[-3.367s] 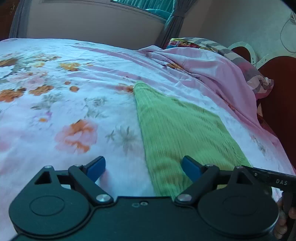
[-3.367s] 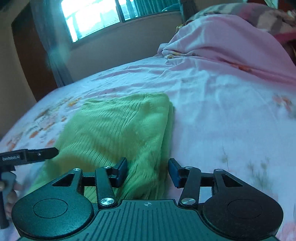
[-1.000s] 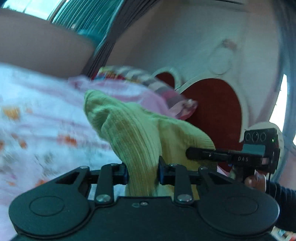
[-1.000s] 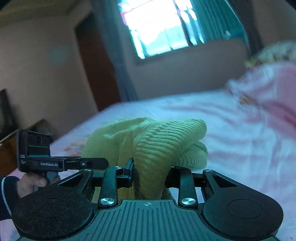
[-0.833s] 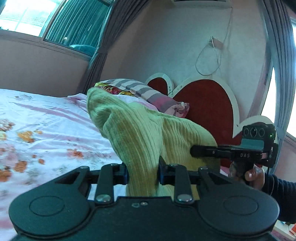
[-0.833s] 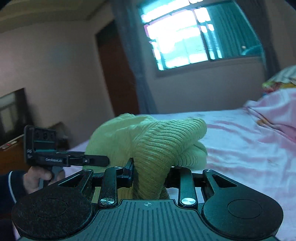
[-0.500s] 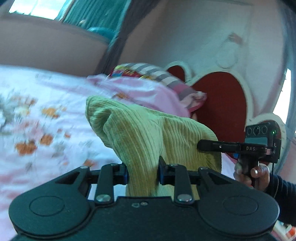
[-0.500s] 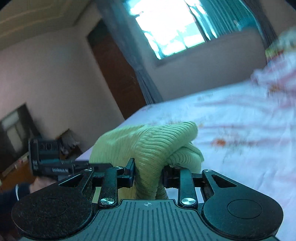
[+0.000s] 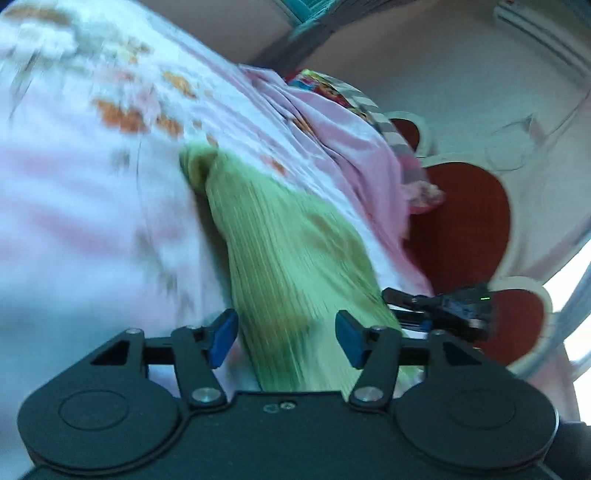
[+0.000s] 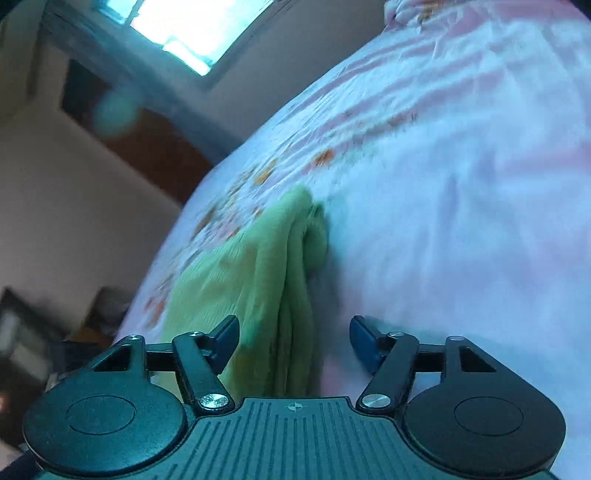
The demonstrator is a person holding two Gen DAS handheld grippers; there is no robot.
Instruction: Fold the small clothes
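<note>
A green ribbed knit garment (image 9: 291, 258) lies folded on the floral bedsheet (image 9: 85, 206). My left gripper (image 9: 286, 338) is open, its blue pads apart on either side of the garment's near end. In the right wrist view the same garment (image 10: 258, 291) lies bunched in long folds on the sheet (image 10: 461, 206). My right gripper (image 10: 293, 343) is open, with the garment's near edge between the pads and nothing gripped. The right gripper's tip (image 9: 439, 306) shows at the right of the left wrist view.
A rumpled pink blanket (image 9: 332, 133) and a striped pillow (image 9: 365, 107) lie near the red heart-shaped headboard (image 9: 461, 221). A window (image 10: 195, 26) and a dark doorway (image 10: 147, 147) stand beyond the bed. Both views are tilted and blurred.
Both grippers have opened and let go of the garment, which now lies on the bed instead of hanging lifted. Both cameras have dropped and tilted toward the sheet.
</note>
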